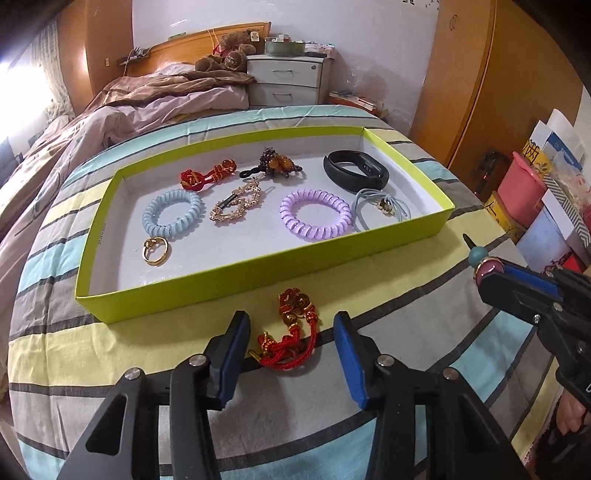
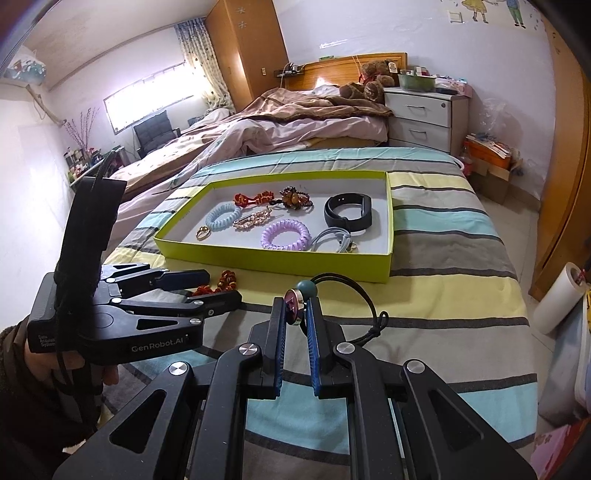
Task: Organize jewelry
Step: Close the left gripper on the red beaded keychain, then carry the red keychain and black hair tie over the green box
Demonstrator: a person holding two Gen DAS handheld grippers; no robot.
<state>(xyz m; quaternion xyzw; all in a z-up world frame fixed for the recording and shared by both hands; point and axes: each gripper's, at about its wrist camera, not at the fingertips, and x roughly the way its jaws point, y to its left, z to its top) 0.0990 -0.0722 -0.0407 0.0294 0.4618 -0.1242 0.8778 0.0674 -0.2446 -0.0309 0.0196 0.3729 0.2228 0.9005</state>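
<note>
Striped bedspread (image 1: 332, 288): red charm (image 1: 288, 339) near tray's (image 1: 229, 275) edge.

A home bedroom. Striped quilt (image 2: 424, 236) over a bed in front, holding a green tray (image 2: 280, 258) of jewelry. Beyond, a second bed with rumpled pink bedding (image 2: 295, 129) and a wooden headboard (image 2: 332, 68), teddy bears (image 2: 369, 83) heaped by the pillows. White nightstand (image 2: 424, 114) with two drawers alongside, clutter on top. Tall wooden wardrobe (image 2: 247, 48) in the corner, another along the right wall. Curtained window (image 2: 147, 99) at left, a chair (image 2: 151, 131) below it. Children's figures painted on the wall (image 2: 491, 11). Storage boxes (image 1: 524, 184) stacked on the floor beside the bed.
</note>
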